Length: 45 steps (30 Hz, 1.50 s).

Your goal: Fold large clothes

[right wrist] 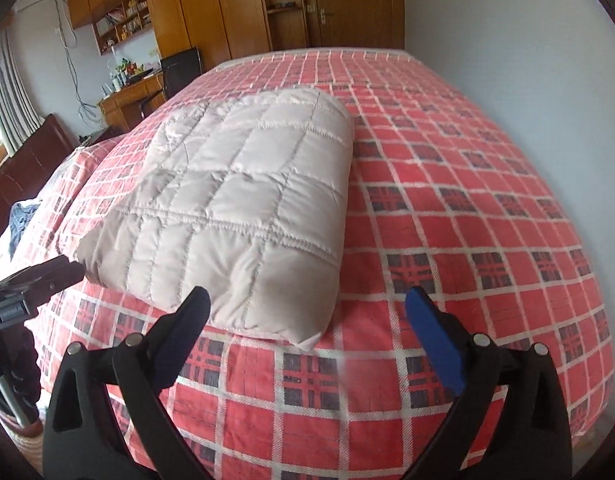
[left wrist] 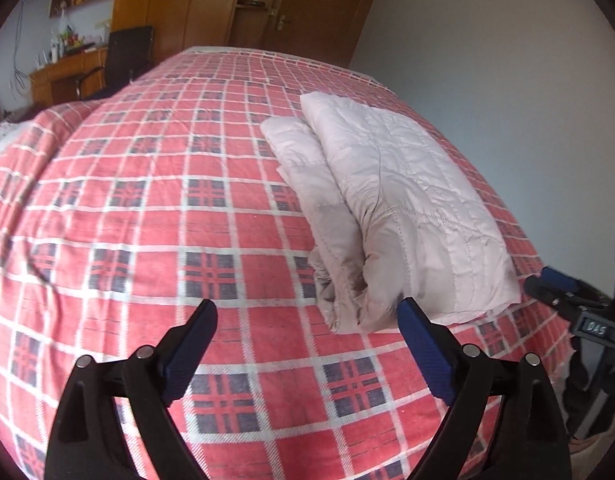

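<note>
Garment: folded pale quilted jacket (right wrist: 243, 208) lying on plaid bed (right wrist: 467, 240)
Left hand-held gripper (left wrist: 307, 344): released, empty
Right hand-held gripper (right wrist: 307, 332): released, empty

We see a bed covered by a red plaid sheet (right wrist: 447, 208) with white lines and dark blue squares, filling most of both views. Beyond its far edge stands a wall of brown wooden wardrobes (right wrist: 203, 12), with a door (right wrist: 359, 4) bearing a metal handle beside an open shelf niche. To the left, wall-mounted shelves (right wrist: 121, 20) hold small, indistinct items above a wooden desk (right wrist: 129, 98) cluttered with objects, and a dark chair (left wrist: 127, 56) sits by it. Grey curtains (right wrist: 7, 92) hang at the far left. A dark wooden headboard (right wrist: 31, 160) and a crumpled blue cloth (right wrist: 23, 220) show at the bed's left side. The right wall (left wrist: 507, 80) is plain white.
</note>
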Motion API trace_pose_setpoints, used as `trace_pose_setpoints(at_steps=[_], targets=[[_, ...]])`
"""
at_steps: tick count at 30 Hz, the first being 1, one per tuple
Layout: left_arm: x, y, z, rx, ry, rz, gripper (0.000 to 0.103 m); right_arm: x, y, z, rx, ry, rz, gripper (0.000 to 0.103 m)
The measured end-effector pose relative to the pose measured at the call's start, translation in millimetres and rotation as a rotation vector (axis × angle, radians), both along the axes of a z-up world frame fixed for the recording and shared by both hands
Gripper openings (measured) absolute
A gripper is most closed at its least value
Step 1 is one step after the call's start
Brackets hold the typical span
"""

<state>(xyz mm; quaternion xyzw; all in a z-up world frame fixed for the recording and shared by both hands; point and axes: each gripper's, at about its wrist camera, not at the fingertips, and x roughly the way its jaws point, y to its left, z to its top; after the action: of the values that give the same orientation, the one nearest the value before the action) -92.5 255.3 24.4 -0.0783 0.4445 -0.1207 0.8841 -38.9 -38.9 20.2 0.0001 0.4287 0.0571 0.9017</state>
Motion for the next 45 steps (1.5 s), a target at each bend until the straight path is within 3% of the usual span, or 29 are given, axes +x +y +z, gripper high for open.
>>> trace_pose_setpoints(at_steps=[5, 9, 14, 24, 39, 45], targets=[[-14.7, -6.0, 13.3, 0.044, -0.032, 0.048, 0.094, -9.3, 13.1, 9.3, -0.11, -0.104, -0.022, 0.1], [-19.7, -3.4, 17.4, 0.035, -0.029, 0.07, 0.094, -3.9, 13.1, 3.8, -0.108, -0.07, -0.03, 0.1], [-30.5, -7.4, 21.3, 0.091, -0.035, 0.091, 0.094, -7.2, 8.4, 2.6, -0.073, -0.018, -0.038, 0.1], [-41.8, -17.0, 25.7, 0.132, -0.051, 0.095, 0.095, -18.9, 19.6, 6.6, -0.119, -0.019, -0.033, 0.1], [-53.5, -28.7, 32.5, 0.209, -0.065, 0.118, 0.096, -20.0, 13.5, 5.7, -0.065, 0.017, -0.027, 0.1], [-53.1, -29.6, 30.4, 0.246, -0.055, 0.14, 0.096, -15.8, 16.2, -1.5, -0.105, 0.041, -0.036, 0.1]])
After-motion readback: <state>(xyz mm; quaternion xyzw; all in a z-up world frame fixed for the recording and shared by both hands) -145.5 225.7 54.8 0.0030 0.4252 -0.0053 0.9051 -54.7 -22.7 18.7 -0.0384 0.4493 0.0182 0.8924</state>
